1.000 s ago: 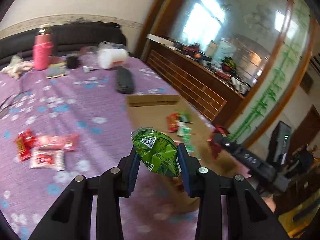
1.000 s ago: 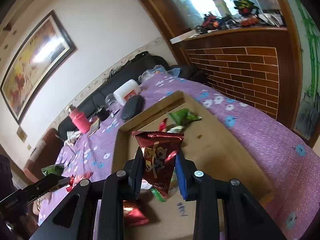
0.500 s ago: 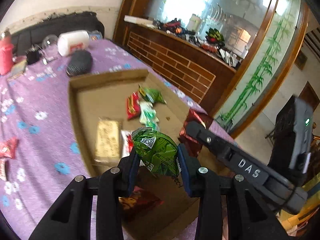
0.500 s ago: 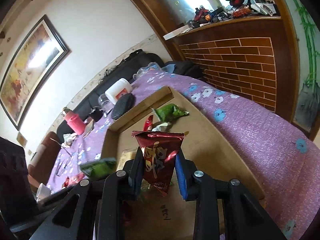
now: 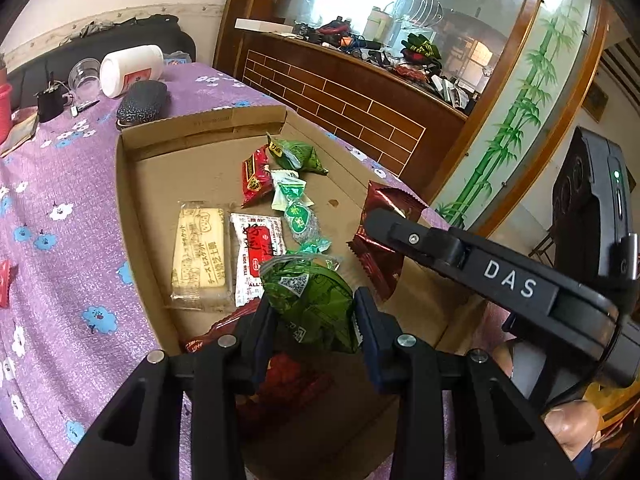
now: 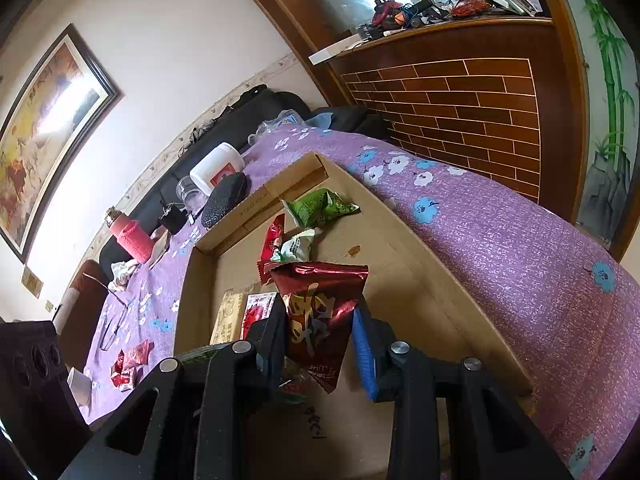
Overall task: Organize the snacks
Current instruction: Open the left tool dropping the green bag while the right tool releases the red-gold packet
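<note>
Left gripper [image 5: 314, 314]: its two blue pads pinch a green snack packet [image 5: 310, 300] at the lower centre of the left wrist frame; the packet stands a little tilted, its crimped end upward; no gap shows on either side of it.

Right gripper [image 6: 320, 340]: pinching a dark red foil snack packet [image 6: 318, 312] at the lower centre of the right wrist frame; the left pad touches the foil; at the right pad a small gap seems to show, so I judge the grip as light; the long axis of the packet runs up and down in the frame.

Cardboard tray [image 5: 132, 216]: it lies directly under both packets; its long axis goes from the bottom of the frame toward the upper left; its floor already holds a cheese biscuit pack [image 5: 198, 250], a red and white sachet [image 5: 256, 252] just beside it, and green candies [image 5: 298, 216] further up.

Relation that matters: both packets hang above the near end of the tray, so the way to the goal is straight down, not sideways; the right gripper's packet sits toward the right centre of the tray, the left one near the bottom.

Which hand is nearer: I cannot tell for sure; both look close to the floor.

Loose snacks [image 6: 130, 362]: red packets lie on the purple tablecloth [image 6: 520, 256], outside the tray, at the lower left of the right wrist frame.
</note>
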### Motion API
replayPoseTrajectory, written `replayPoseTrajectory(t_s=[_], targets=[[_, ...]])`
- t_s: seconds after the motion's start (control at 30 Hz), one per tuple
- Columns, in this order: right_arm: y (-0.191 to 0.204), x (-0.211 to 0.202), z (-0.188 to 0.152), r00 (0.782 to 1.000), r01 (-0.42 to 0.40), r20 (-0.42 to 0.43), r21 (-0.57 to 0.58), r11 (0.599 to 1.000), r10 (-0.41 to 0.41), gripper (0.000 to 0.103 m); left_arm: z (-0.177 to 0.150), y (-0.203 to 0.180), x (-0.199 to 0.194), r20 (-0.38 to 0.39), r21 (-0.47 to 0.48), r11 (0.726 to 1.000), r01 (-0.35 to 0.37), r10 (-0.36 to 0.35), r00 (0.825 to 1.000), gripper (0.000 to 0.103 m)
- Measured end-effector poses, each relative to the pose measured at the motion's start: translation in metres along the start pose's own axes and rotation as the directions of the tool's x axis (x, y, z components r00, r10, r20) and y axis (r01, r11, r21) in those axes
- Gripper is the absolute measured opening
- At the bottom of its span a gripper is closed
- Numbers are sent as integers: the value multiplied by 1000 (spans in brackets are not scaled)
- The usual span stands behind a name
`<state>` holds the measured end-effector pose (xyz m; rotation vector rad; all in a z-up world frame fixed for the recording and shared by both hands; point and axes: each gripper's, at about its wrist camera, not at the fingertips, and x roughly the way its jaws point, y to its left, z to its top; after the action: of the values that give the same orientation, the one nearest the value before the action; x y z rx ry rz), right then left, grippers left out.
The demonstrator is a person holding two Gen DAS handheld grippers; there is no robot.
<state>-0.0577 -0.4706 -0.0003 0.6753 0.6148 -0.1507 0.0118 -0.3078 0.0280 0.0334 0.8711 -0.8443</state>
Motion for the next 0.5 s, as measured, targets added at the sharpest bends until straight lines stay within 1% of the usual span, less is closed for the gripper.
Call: replayPoseTrajectory(t_s=[0.17, 0.3, 0.4, 0.47, 0.5], targets=[[2, -1, 0, 1000, -4, -1, -5, 1000, 4, 34, 0, -2, -1, -1, -1, 1000, 2, -2, 1000, 40], [1, -4, 1, 1000, -11, 8, 2, 1000, 11, 43, 0, -2, -1, 0, 0, 1000, 1, -1, 1000, 42], [2, -7, 1, 1000, -19, 24, -2, 1000, 19, 43, 1, -2, -3, 3, -5, 1000, 0, 0, 1000, 42], [2, -9, 2, 999, -18, 37, -4, 1000, 18, 43, 2, -2, -6, 9, -15, 1000, 2, -2, 1000, 44], [2, -11, 2, 999, -19, 46, 1, 1000, 19, 43, 3, -2, -8, 15, -20, 1000, 6, -5, 1000, 47]])
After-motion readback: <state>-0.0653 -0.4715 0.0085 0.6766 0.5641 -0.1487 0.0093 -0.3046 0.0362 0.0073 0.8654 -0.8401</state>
